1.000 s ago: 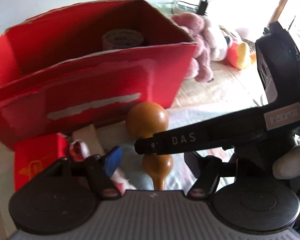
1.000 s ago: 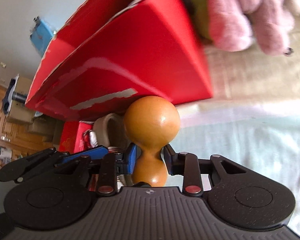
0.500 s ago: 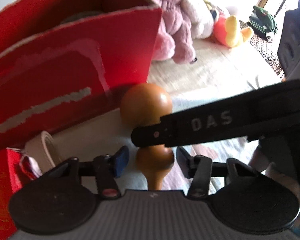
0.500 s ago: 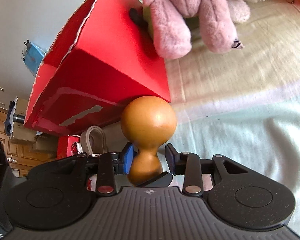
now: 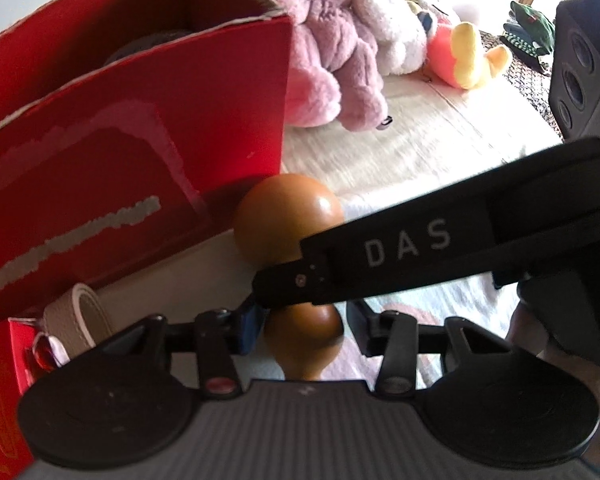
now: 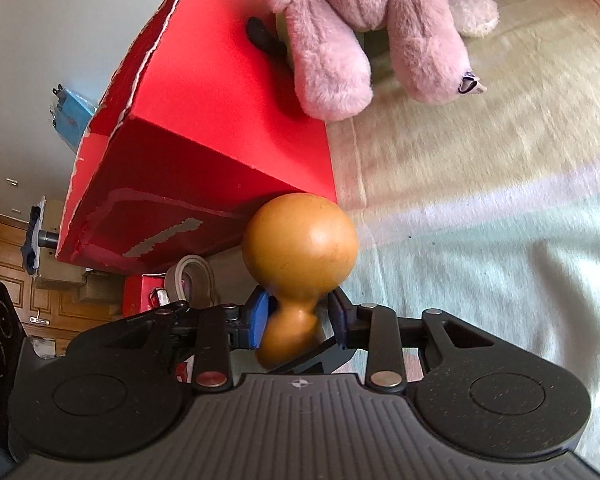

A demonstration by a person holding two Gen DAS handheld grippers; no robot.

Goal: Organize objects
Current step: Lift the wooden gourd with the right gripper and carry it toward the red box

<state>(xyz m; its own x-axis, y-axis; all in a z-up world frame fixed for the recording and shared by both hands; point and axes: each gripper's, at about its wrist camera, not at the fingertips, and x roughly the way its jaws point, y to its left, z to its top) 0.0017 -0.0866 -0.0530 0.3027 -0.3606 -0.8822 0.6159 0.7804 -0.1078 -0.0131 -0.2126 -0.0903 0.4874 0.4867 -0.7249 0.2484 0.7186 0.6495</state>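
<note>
Gourd (image 6: pixel 298 258) between right tongs (image 6: pixel 300 316) overlaps red box's (image 6: pixel 228 120) corner.

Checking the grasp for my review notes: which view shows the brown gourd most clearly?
The right wrist view: the gourd shows unobstructed, its waist between the right gripper. In the left wrist view, a black DAS-marked finger crosses the gourd.

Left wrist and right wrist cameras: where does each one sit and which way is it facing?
Left wrist: on the left gripper, facing along its fingers at the gourd and red box; a finger marked DAS, of the right gripper, crosses in front.
Right wrist: on the right gripper, looking along its fingers at the gourd it clamps, with bedding beyond.
Shared: gourd, red box, pink plush toy.
</note>
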